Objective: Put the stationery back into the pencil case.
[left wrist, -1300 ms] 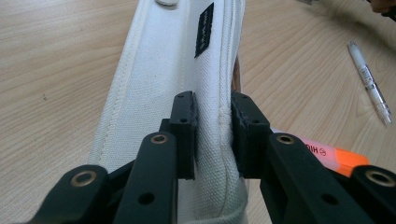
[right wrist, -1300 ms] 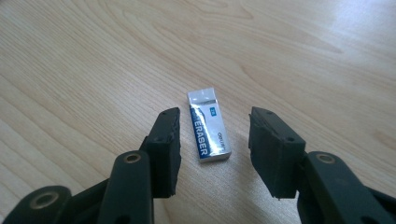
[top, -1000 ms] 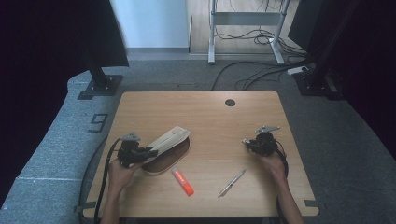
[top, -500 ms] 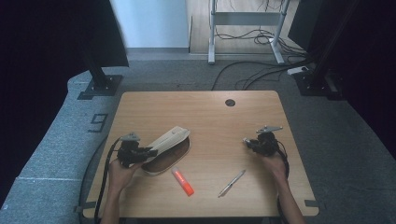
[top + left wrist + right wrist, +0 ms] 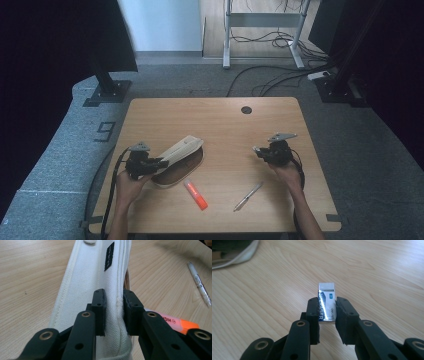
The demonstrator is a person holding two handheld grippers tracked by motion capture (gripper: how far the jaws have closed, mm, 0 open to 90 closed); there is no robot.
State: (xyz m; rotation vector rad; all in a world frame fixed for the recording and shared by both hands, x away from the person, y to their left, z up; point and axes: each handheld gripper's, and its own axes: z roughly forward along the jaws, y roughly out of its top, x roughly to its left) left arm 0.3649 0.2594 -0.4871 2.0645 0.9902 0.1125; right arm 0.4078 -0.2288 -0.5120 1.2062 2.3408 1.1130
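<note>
Our left gripper (image 5: 113, 312) is clamped on the upper edge of the white pouch (image 5: 90, 280), pads pressed on the fabric seam, holding that flap lifted off the table (image 5: 220, 125). In the high view the left gripper (image 5: 150, 164) sits at the near-left part of the table, with the pouch (image 5: 181, 150) slanting away from it toward the middle and its brown inside showing beneath the raised flap. Compared with a second ago, this hand and the pouch have not shifted.

Our right gripper (image 5: 327, 312) is closed on a small eraser (image 5: 326, 303) in a blue and silver sleeve, gripped by its sides with its far end sticking out past the pads. In the high view the right gripper (image 5: 260, 151) has come up a little and moved slightly toward the table's middle since the earlier frames, and now hangs clear of the wood.

An orange marker (image 5: 195, 194) lies just near of the pouch, and a pen (image 5: 248, 196) lies right of it, both where they were before
</note>
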